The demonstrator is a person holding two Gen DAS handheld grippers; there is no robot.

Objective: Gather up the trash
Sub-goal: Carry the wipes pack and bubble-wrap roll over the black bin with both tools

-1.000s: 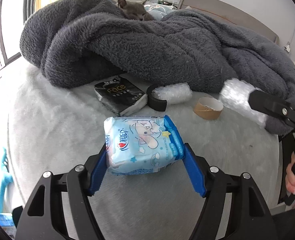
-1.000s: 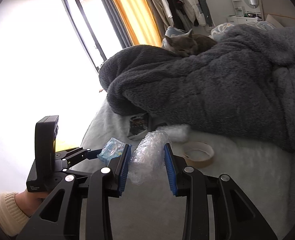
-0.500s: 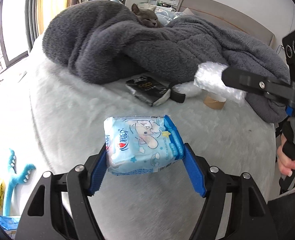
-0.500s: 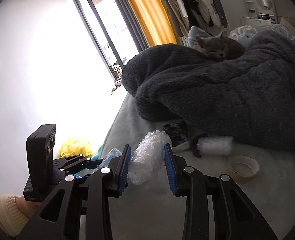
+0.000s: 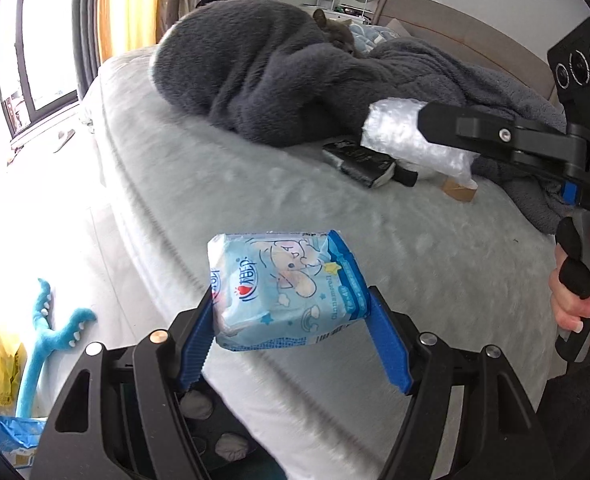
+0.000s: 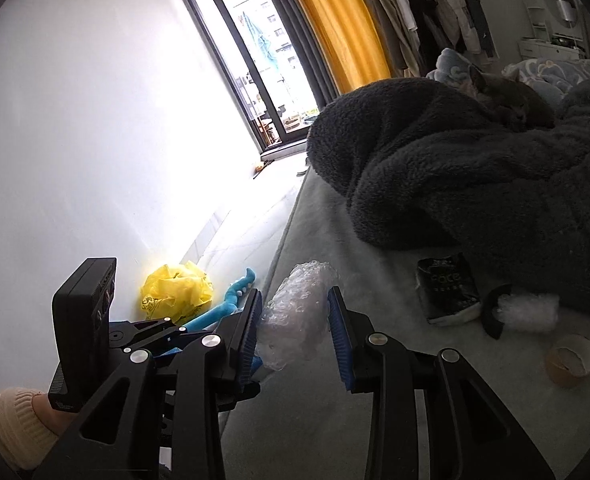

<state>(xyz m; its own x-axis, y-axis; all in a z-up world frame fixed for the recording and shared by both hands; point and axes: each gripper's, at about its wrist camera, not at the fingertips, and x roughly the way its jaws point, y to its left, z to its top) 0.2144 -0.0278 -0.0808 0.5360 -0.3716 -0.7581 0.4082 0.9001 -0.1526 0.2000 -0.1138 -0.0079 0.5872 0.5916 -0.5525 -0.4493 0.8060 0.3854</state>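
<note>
Clamped between the blue pads of the left gripper point(image 5: 291, 344), a blue tissue pack point(image 5: 287, 292) is held at lower centre, above the bed point(image 5: 255, 200) edge. A wad of bubble wrap point(image 6: 299, 312) is pinched in the narrowly closed right gripper point(image 6: 295, 332), lower centre. A black packet point(image 6: 447, 288) and tape core point(image 6: 571, 360) lie at right.

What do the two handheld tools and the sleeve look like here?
Both tools are black, with angular cut-out arms, silver screws and ribbed blue pads: left tool, right tool. In the left view the right one carries a black camera block with three round lenses, white lettering and a black trigger handle. A cream ribbed knit sleeve shows at the left wrist.
</note>
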